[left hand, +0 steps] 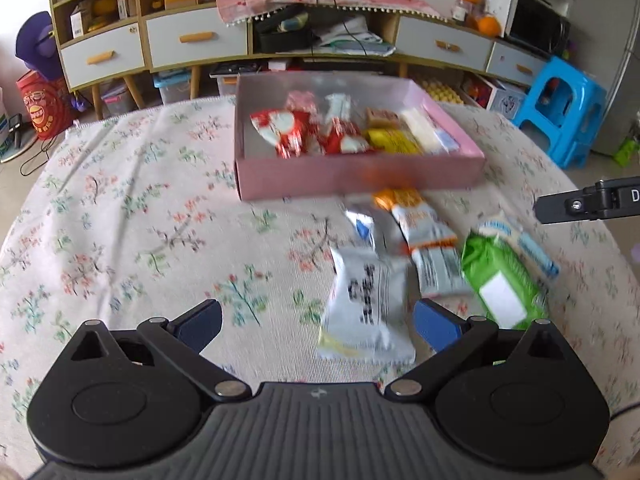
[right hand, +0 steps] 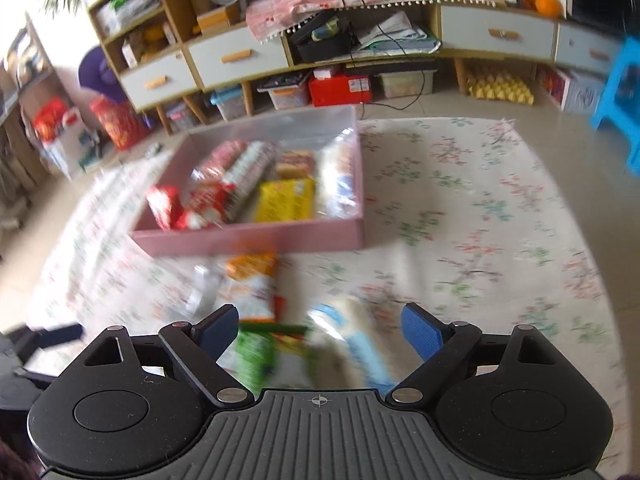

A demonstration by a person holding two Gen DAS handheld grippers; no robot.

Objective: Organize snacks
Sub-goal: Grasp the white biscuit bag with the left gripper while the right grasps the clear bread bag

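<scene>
Snacks are split between two places: several packets already lie inside the pink box, and a loose cluster sits on the floral tablecloth just in front of its near wall. From my left gripper I see both blue pads spread wide with nothing pressed between them; a white packet with black print lies partly between the tips, nearer the right pad. Beside it are an orange-and-white packet, a silver one, and a green packet. My right gripper is also spread apart and empty, hanging over the green packet and a pale packet with a blue stripe.

My worry is crowding. The packets overlap, so if I close on the white one off-centre, the pad may pinch only a foil edge and let it slip, or drag the neighbouring silver packet along. On the right, two packets lie between the pads; closing there could catch both or neither. Both views are smeared, so I cannot judge the edges well, and the two tools are near enough to knock each other.
</scene>
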